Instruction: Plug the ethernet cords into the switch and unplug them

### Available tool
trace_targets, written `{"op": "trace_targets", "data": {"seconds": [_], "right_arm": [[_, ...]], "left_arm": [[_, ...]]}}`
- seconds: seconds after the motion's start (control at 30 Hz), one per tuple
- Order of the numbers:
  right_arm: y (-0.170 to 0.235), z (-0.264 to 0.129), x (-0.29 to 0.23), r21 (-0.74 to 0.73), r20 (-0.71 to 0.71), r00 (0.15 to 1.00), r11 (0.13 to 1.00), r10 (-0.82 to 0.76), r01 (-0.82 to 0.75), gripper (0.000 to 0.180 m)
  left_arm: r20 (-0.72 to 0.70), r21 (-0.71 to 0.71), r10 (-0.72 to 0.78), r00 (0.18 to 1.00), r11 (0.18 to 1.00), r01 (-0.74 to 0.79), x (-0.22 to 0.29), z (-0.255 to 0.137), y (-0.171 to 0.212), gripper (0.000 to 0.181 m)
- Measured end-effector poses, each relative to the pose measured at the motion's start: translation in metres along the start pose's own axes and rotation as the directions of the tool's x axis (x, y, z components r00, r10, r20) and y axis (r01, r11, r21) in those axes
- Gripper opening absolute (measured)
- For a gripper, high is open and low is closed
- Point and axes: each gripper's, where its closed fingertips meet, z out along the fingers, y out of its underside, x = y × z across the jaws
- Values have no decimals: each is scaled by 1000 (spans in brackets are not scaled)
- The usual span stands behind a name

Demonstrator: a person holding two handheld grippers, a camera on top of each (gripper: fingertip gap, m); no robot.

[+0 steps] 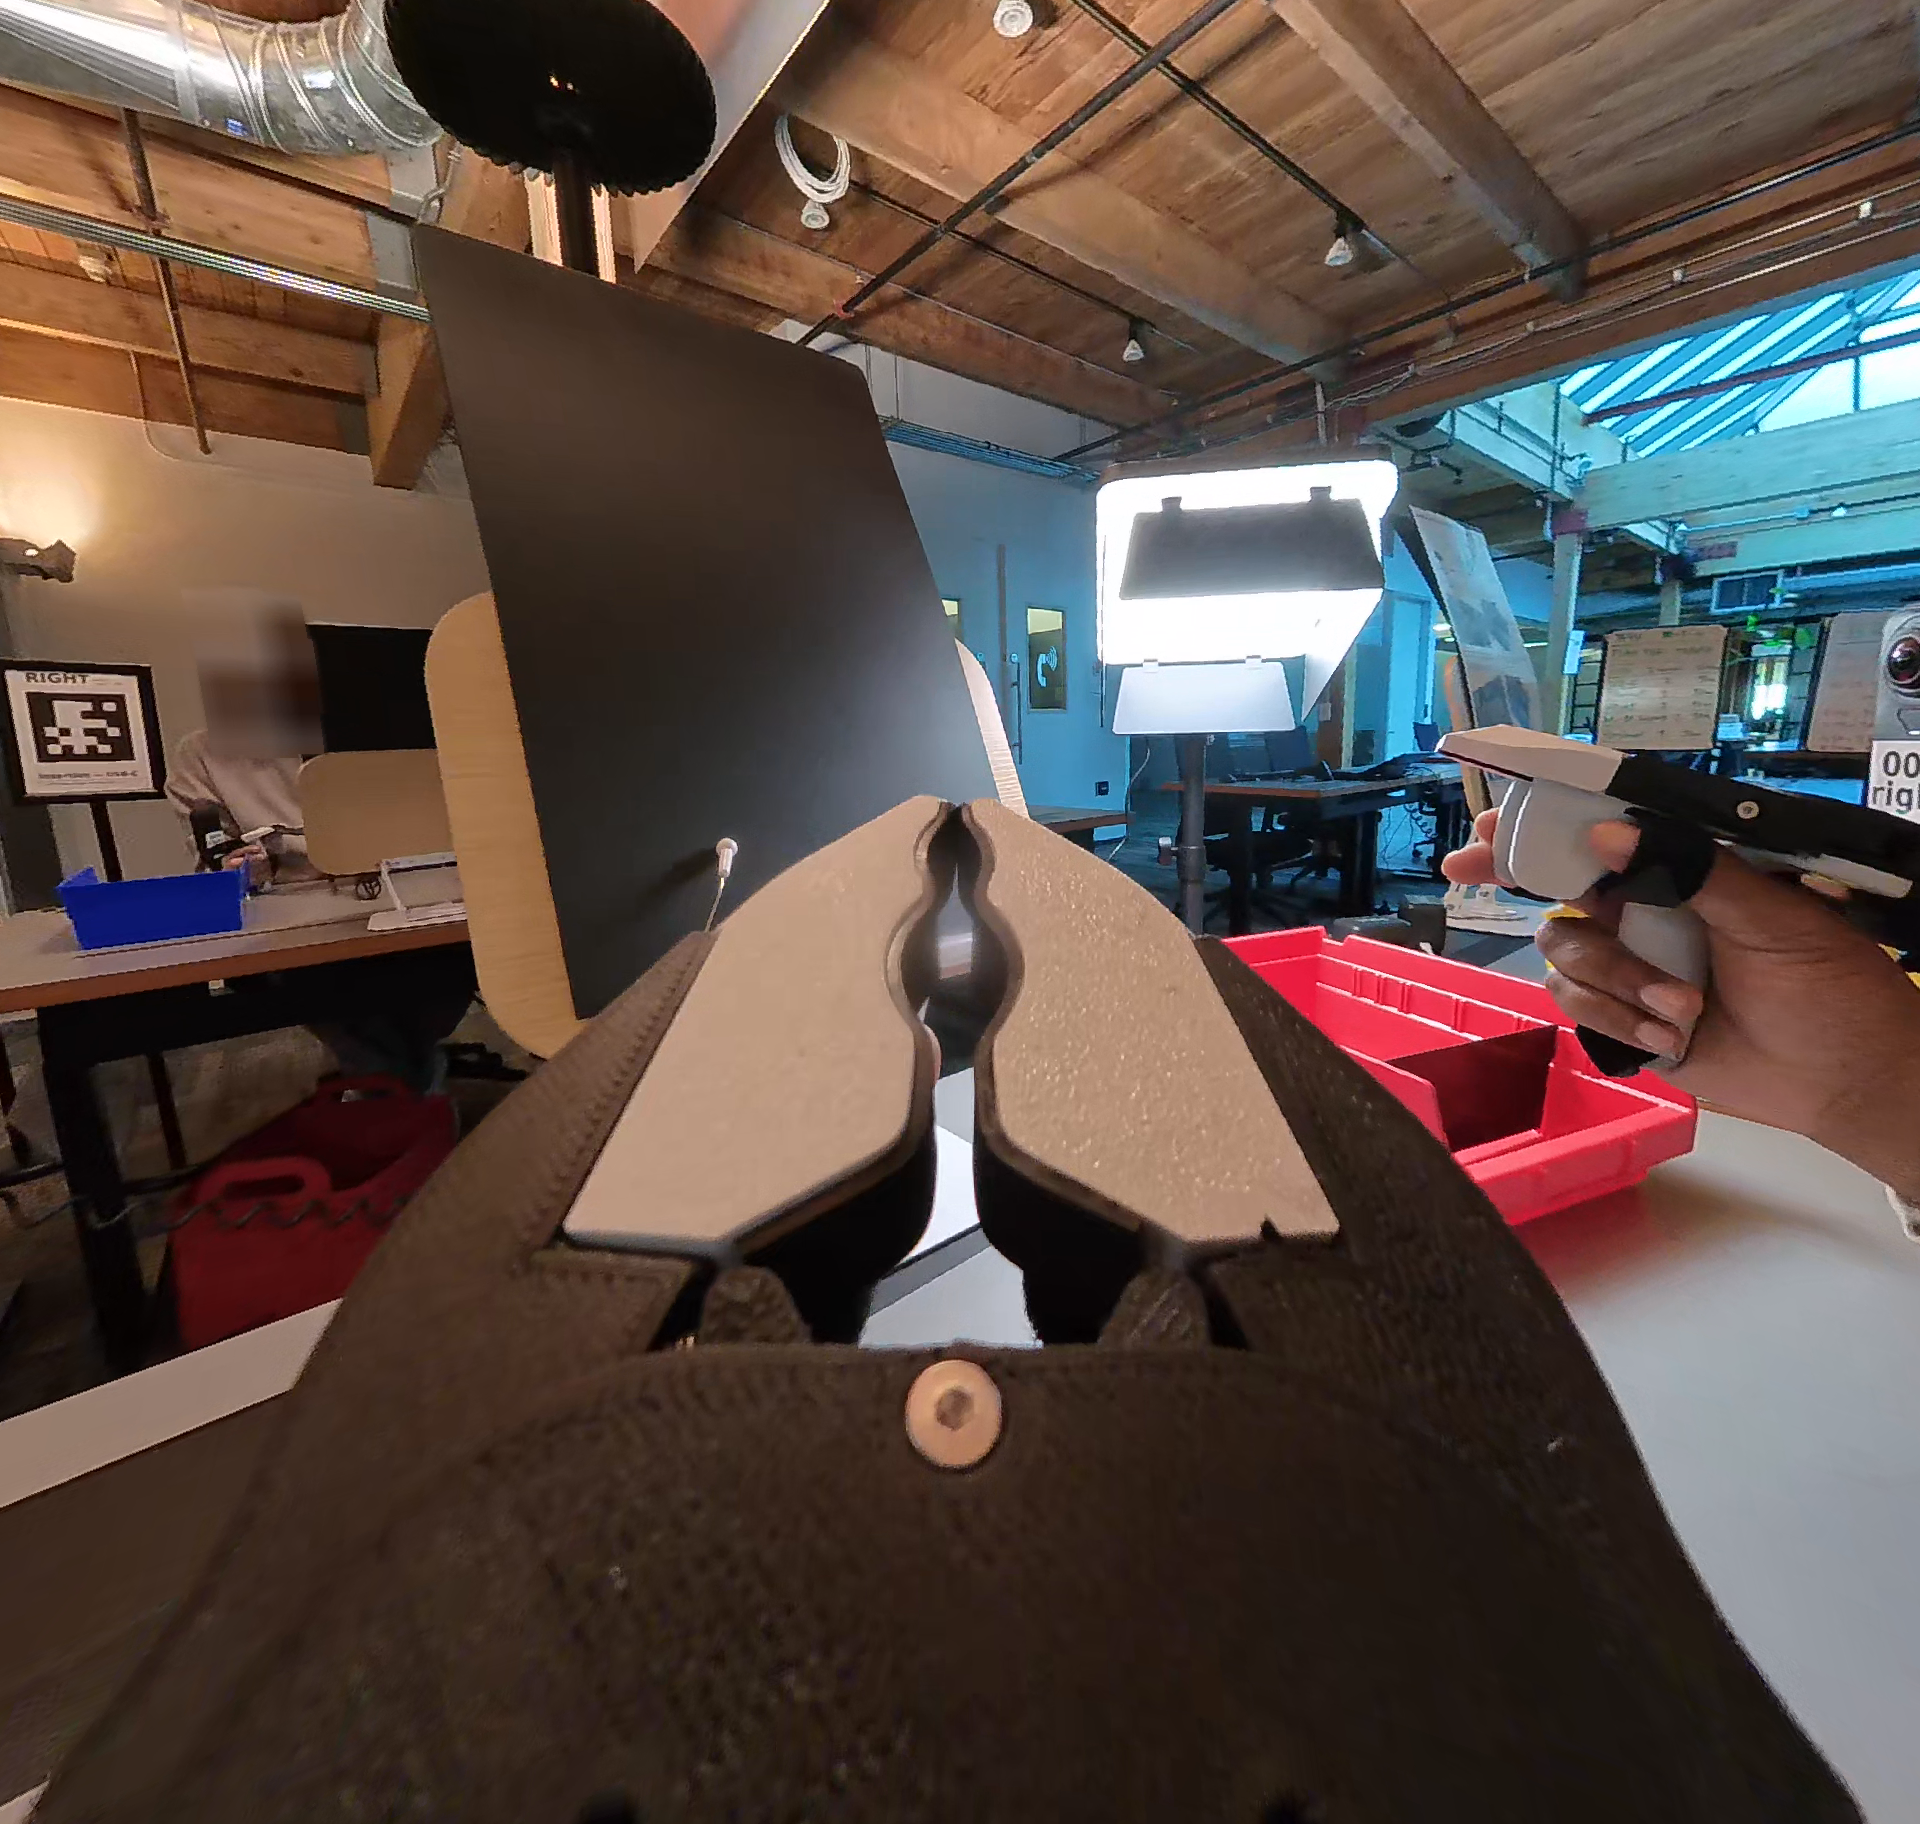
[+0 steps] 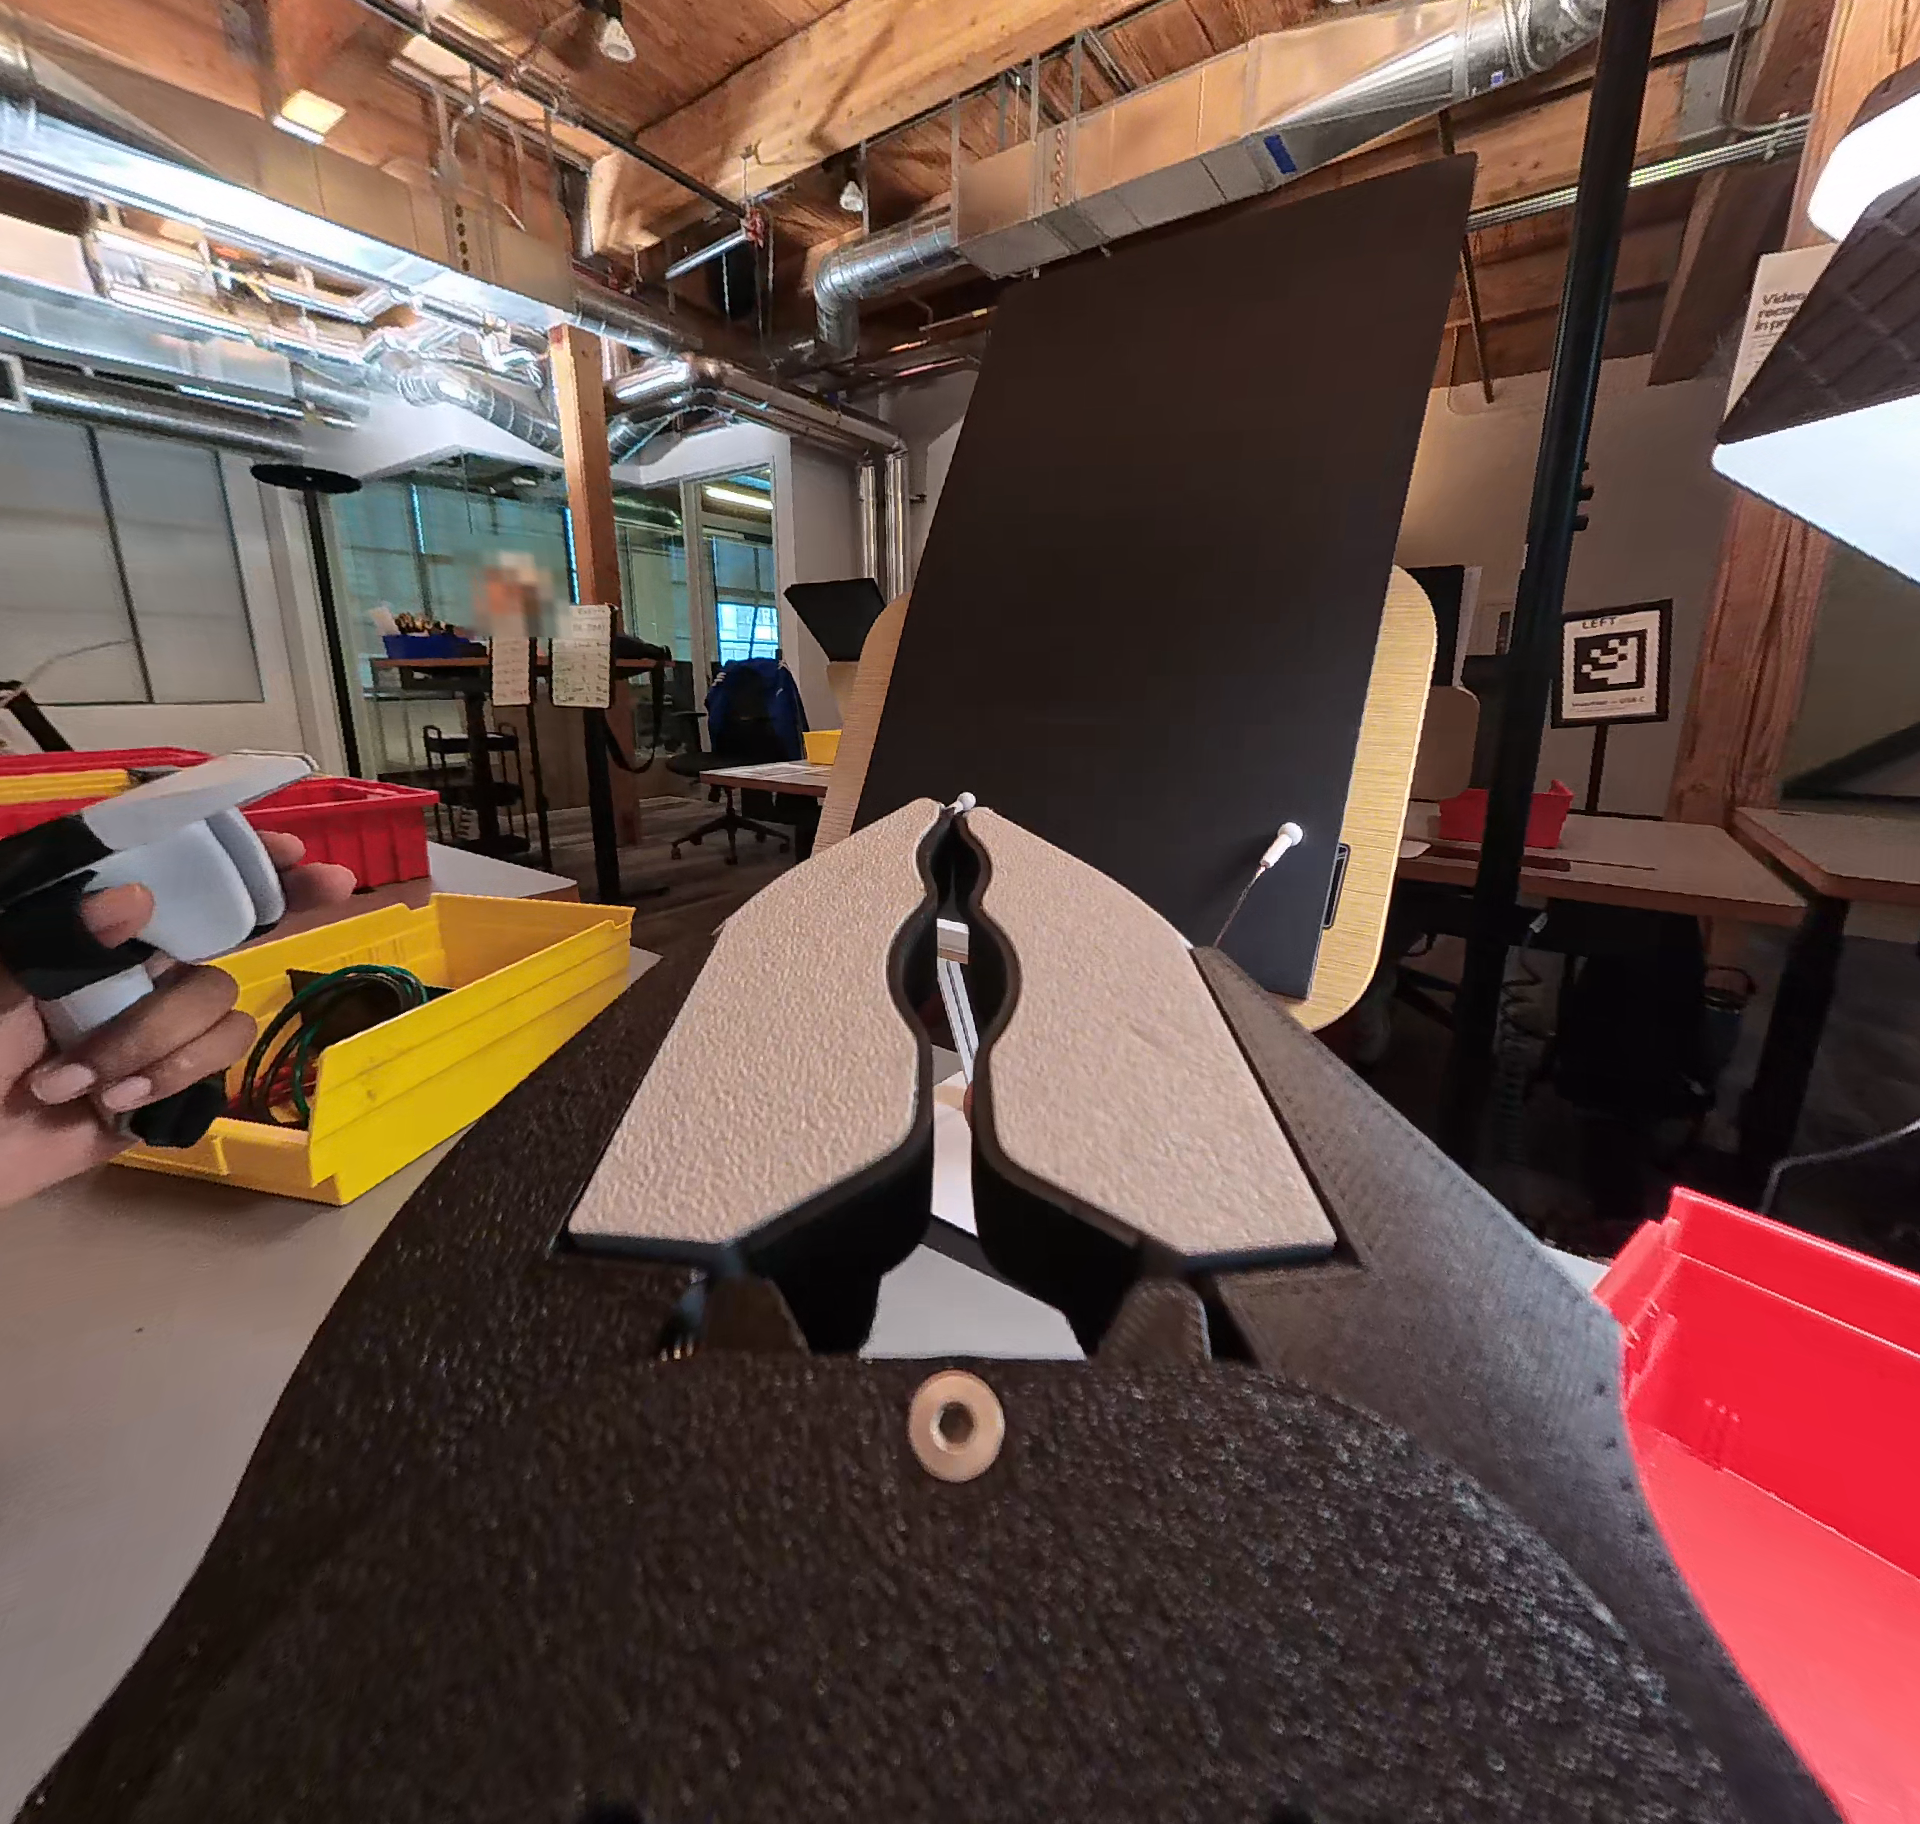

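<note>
Left gripper (image 1: 958,824) and right gripper (image 2: 951,818) — jaws closed, empty, raised above the table (image 1: 1714,1359). Cords (image 2: 312,1036) coiled in the yellow bin (image 2: 468,1026); switch not visible.

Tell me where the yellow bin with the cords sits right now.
In the right wrist view, the yellow bin sits on the table at the left, beside the left gripper, in front of a red bin; coiled cords lie inside.
</note>
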Motion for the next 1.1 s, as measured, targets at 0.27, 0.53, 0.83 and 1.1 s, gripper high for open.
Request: {"op": "trace_targets", "data": {"seconds": [0.27,0.53,0.83,1.1], "right_arm": [[-2,0,-4,8,11,1000,1000,1,-1,0],[5,4,-5,-29,6,1000,1000,-1,1,0],[28,15,-16,-208,17,998,976,-67,69,0],[50,8,-7,-331,58,993,937,-101,115,0]], "left_arm": [[-2,2,3,1000,1000,-3,1,-1,0,0],[11,-35,16,1000,999,-16,-2,0,7,0],[196,-224,121,973,972,-76,-55,-9,9,0],[415,-428,302,858,897,-108,-179,-68,-27,0]]}}
